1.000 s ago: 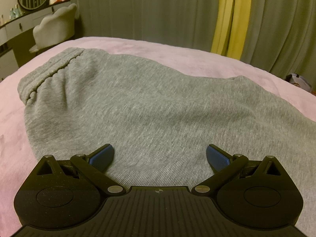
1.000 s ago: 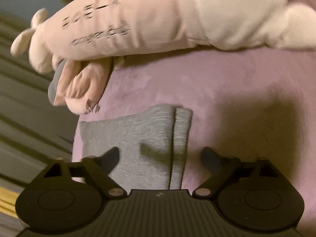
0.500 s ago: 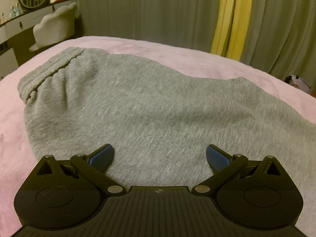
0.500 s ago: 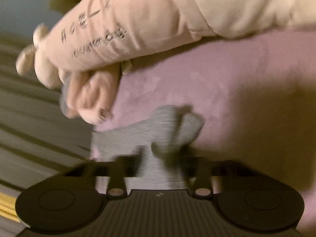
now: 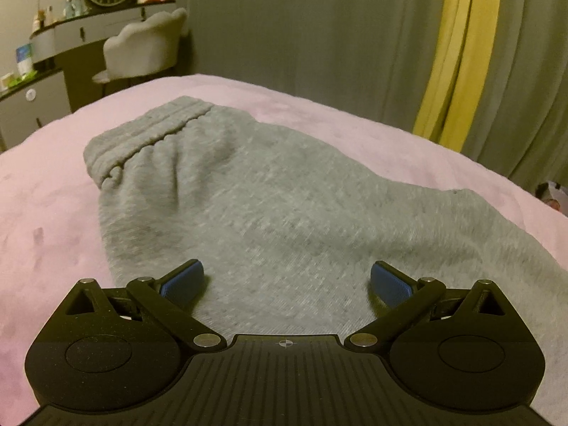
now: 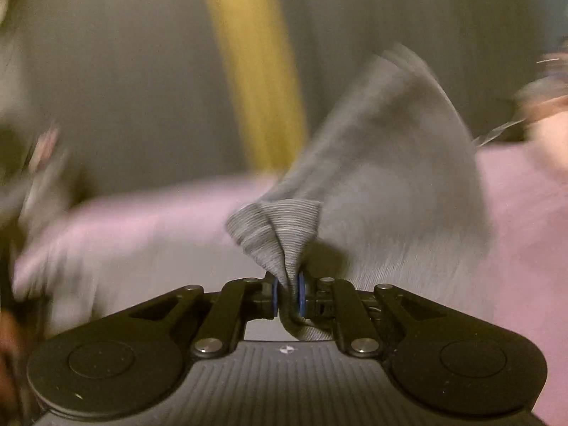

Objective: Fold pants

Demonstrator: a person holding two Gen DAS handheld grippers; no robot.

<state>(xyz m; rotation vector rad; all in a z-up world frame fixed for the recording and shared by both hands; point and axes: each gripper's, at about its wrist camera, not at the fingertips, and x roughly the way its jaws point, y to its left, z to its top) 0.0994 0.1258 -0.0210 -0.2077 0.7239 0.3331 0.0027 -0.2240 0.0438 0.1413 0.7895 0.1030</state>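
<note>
Grey pants lie on a pink bed, the ribbed waistband at the far left. My left gripper is open and empty, hovering low over the pants' near part. My right gripper is shut on the ribbed hem of a pant leg and holds it lifted off the bed; the leg trails up and to the right behind it. The right wrist view is blurred by motion.
A dressing table with mirror and bottles and a pale chair stand beyond the bed at the left. Grey curtains with a yellow strip hang behind. The pink bed spreads around the leg.
My right gripper has closed on the pant leg hem and lifted and swung it away from the plush toy. The left gripper has drawn back a little, staying open.
</note>
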